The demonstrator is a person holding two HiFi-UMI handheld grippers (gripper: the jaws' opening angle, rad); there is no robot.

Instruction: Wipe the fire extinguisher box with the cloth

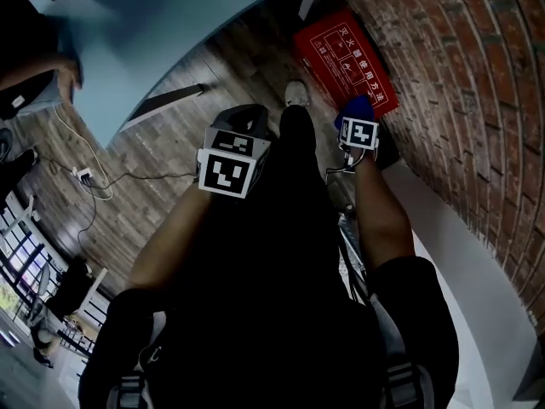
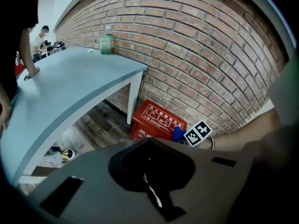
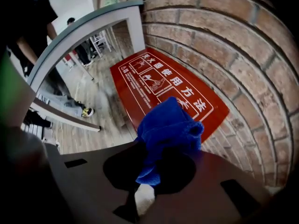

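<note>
Head view shows the brick wall (image 1: 477, 75) running down the right side, with the wooden floor (image 1: 170, 143) below it and a pale blue worktop (image 1: 170, 32) standing over the floor. The red fire extinguisher box (image 1: 345, 62) lies on the floor against the foot of the wall, just beside one white leg of the worktop. Its lid, printed with white diagrams, faces up.

The right tongs (image 1: 359, 135) are held out over the near end of the box, while the left tongs (image 1: 230, 164) hang back, well apart from it and closer to the person's body.

In the right gripper view the right tongs are clamped on a bunched blue cloth (image 3: 170, 129). It bulges out past the tips and covers the near edge of the red lid from that camera. Whether the cloth is already touching the lid or hanging just above it cannot be told.

In the left gripper view the left tongs are closed with nothing between them, only a thin sliver of light at the seam.

As for progress, the cloth is in hand and brought to the box, but the lid shows no streak or wet patch. Most likely the wiping itself is only about to start, with the whole lid and sides left to do.
</note>
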